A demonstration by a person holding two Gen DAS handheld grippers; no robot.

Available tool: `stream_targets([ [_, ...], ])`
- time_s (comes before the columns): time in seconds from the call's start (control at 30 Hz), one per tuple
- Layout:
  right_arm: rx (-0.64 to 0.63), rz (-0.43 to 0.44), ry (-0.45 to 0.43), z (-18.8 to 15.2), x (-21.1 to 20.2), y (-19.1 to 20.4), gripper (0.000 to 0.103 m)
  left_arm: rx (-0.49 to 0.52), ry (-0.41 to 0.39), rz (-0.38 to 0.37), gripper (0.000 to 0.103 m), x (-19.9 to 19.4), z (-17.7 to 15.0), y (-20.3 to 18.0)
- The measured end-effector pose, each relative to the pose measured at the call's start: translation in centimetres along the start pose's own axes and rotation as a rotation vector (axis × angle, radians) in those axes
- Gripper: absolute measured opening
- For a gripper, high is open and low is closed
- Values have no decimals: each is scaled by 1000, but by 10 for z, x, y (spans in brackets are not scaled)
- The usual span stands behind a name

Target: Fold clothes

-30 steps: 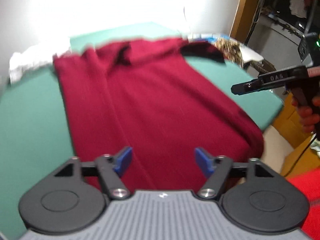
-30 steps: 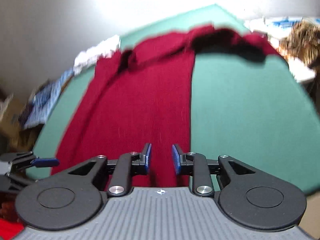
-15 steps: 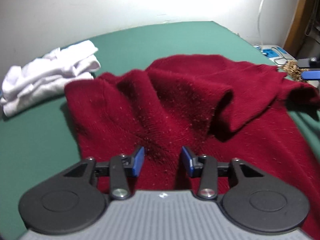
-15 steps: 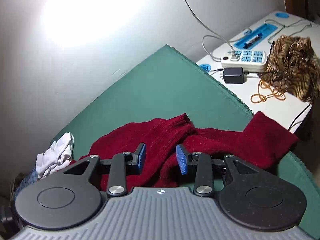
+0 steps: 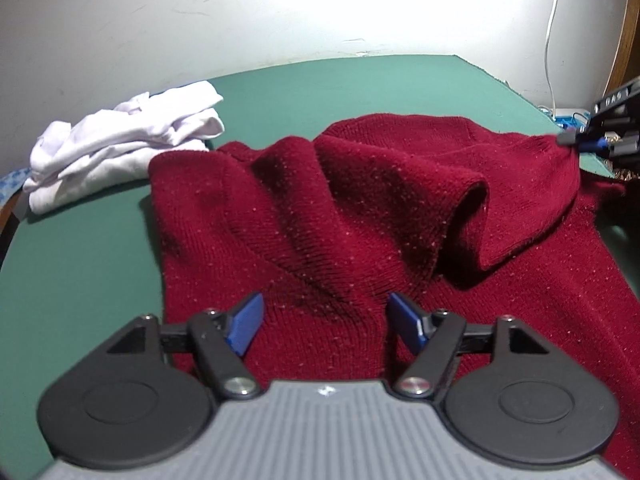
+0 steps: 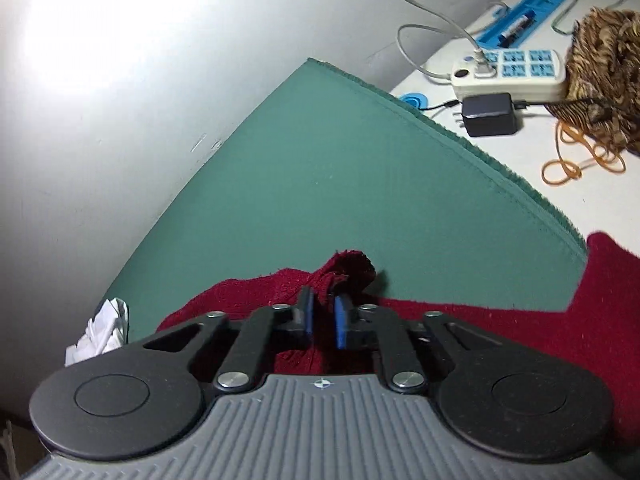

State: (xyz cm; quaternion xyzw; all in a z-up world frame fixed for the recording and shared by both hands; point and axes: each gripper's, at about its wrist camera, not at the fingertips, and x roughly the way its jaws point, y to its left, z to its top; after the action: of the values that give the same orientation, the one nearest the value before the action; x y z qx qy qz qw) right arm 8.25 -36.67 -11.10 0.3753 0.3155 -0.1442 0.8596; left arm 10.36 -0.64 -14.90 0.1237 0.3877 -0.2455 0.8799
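A dark red knitted sweater (image 5: 360, 216) lies rumpled on the green mat (image 5: 80, 264), its far part heaped in folds. My left gripper (image 5: 326, 316) hovers low over the near part of the knit. Its jaws are opening and the blue pads (image 5: 248, 322) stand wide apart, with cloth beneath them but nothing pinched. My right gripper (image 6: 323, 314) is closing, and its pads press on a bunched tuft of the sweater's (image 6: 520, 332) edge. In the left wrist view that right gripper (image 5: 576, 142) shows at the far right, at the sweater's lifted corner.
A crumpled white garment (image 5: 120, 152) lies at the mat's far left, close to the wall. Beyond the mat's right edge (image 6: 480, 152), a white surface holds a power strip (image 6: 508, 72), a black adapter (image 6: 490, 114), a brown patterned bundle (image 6: 604, 68) and orange loops (image 6: 580, 160).
Both grippers moved forward from the flat sweater's near end to its far end, which is now bunched up. The left jaws narrowed, then widened. The right jaws closed on the sweater's edge.
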Motion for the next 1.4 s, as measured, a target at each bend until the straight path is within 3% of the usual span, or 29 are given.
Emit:
stream_targets([
  [0.07,-59,17,-49,2,-8,5,8,6,9,-5,75,0,1,1],
  [0.13,-80,35,-126,5,-25,6,8,19,18,-26,68,-3,5,4],
  [0.2,-96,54,-205,7,-42,7,8,30,-18,-46,67,-11,10,10],
  [0.33,-23,-16,-342,12,-70,-5,8,36,-41,-102,67,-11,28,32],
  [0.43,5,-60,-341,18,-68,-12,8,78,15,-66,64,16,39,40],
  [0.5,-15,-89,-364,21,-67,-10,8,85,45,-58,70,32,43,45],
  [0.67,44,-119,-527,28,-95,-10,8,93,18,-71,76,38,41,43],
  [0.77,-31,-187,-480,20,-84,-1,8,121,6,-75,77,37,41,41],
  [0.9,-59,-200,-451,10,-73,8,8,94,-4,-97,66,33,57,58],
  [1.0,-109,-49,-449,7,-85,32,8,98,0,-43,66,37,66,71],
  [1.07,-169,110,-425,-2,-99,61,8,92,22,-17,61,45,69,79],
  [1.13,-210,278,-391,-14,-113,88,8,79,50,-8,63,53,70,86],
  [1.3,-231,698,-213,-53,-142,146,8,66,13,-40,63,44,69,87],
  [1.4,-279,864,-99,-78,-157,165,8,21,-25,-75,64,25,64,102],
])
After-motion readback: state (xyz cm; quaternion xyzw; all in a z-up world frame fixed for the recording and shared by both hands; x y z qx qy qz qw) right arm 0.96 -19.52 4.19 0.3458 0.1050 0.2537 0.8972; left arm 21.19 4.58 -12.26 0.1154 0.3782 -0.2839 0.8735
